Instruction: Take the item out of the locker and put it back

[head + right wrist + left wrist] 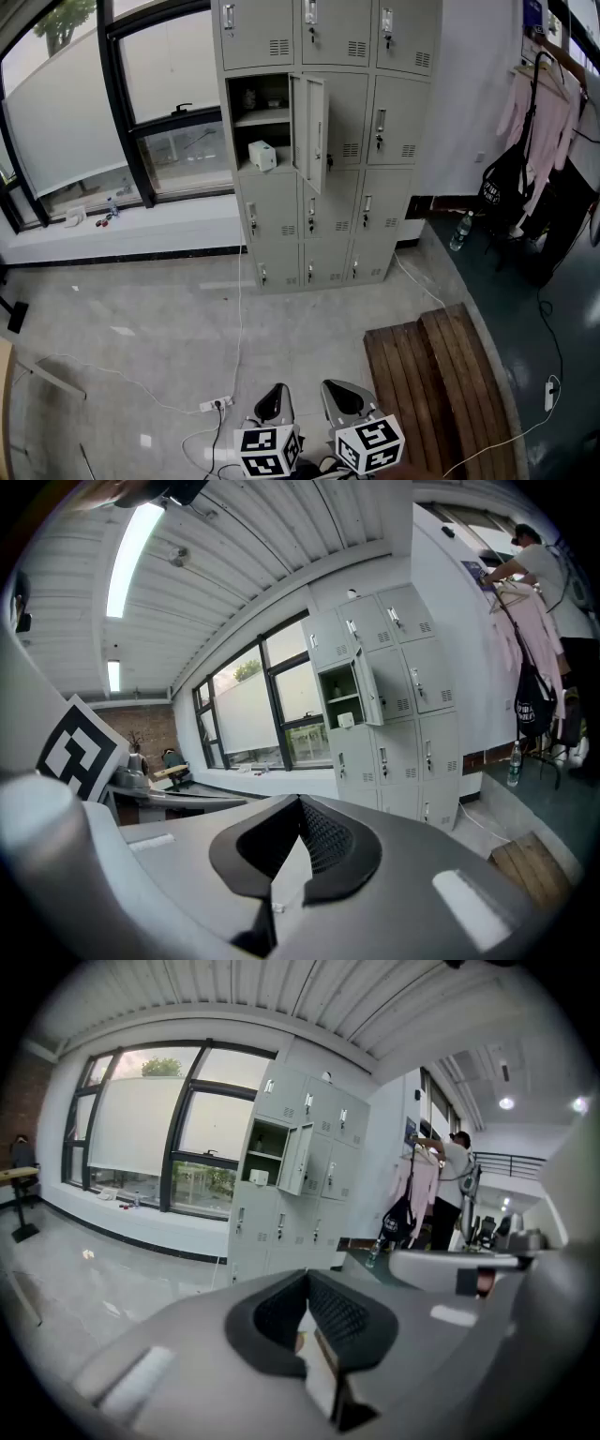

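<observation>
A grey bank of lockers (389, 141) stands against the far wall, one upper compartment open with its door (311, 131) swung out. A small white boxy item (262, 155) sits on that compartment's lower shelf; it also shows in the left gripper view as the item (259, 1177) and in the right gripper view as the item (346, 720). My left gripper (273, 401) and right gripper (343, 396) are at the bottom edge of the head view, far from the lockers. Both are shut with nothing between the jaws, as seen at the left gripper (305, 1277) and the right gripper (300, 803).
A wooden bench (441, 394) lies on the floor to my right. A power strip (216, 405) and white cables run across the floor ahead. A bottle (460, 231) and a clothes rack (539, 112) stand right of the lockers, with a person (455, 1185) there.
</observation>
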`<state>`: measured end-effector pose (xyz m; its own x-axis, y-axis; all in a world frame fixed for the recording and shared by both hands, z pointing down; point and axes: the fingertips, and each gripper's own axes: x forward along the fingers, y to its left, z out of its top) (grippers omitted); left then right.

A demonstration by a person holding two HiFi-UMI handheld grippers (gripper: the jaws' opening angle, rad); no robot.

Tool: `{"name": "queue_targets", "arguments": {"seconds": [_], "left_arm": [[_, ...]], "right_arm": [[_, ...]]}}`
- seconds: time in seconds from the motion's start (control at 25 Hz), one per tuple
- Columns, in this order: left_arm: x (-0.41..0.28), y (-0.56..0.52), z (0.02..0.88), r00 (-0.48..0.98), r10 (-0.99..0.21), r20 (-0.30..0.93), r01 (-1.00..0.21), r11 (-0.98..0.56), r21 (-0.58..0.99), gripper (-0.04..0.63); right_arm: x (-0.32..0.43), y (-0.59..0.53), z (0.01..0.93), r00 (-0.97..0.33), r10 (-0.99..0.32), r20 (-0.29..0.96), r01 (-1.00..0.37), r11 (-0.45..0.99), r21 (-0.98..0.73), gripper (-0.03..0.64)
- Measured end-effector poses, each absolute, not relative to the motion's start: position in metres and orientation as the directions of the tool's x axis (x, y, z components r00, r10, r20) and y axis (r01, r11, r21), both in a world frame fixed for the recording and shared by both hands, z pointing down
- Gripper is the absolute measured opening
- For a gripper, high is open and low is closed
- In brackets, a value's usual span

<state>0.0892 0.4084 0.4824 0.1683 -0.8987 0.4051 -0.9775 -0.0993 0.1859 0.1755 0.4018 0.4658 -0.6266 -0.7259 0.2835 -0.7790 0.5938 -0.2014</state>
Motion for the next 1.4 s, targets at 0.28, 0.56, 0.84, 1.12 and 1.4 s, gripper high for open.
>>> {"name": "queue_targets", "arguments": {"seconds": [0.28,0.56,0.84,1.12,1.4], "left_arm": [[0.061,0.397,0.502,0.072,-0.901,0.428,-0.982,0.012,0.19,0.008],[0.003,0.354,0.512,-0.012,-0.901,0.434,-0.978,0.101,0.184,0.006],[-0.086,0.271,0.509,-0.053,-0.897,0.438,-0.972,0.147,0.183,0.008],[-0.171,0.169,0.491,-0.028,-0.9,0.434,-0.977,0.117,0.178,0.008],[-0.2,0.095,0.485,0.03,-0.903,0.429,-0.983,0.053,0.178,0.007]], "right_arm": [[0.164,0.385,0.485,-0.672,-0.672,0.311,-0.738,0.643,-0.206,0.0],[0.112,0.327,0.496,-0.718,-0.619,0.319,-0.69,0.693,-0.21,0.0],[0.012,0.239,0.489,-0.764,-0.565,0.312,-0.635,0.745,-0.204,0.0],[-0.086,0.141,0.464,-0.774,-0.566,0.284,-0.625,0.755,-0.198,0.0],[-0.119,0.075,0.463,-0.735,-0.61,0.296,-0.672,0.714,-0.197,0.0]]}}
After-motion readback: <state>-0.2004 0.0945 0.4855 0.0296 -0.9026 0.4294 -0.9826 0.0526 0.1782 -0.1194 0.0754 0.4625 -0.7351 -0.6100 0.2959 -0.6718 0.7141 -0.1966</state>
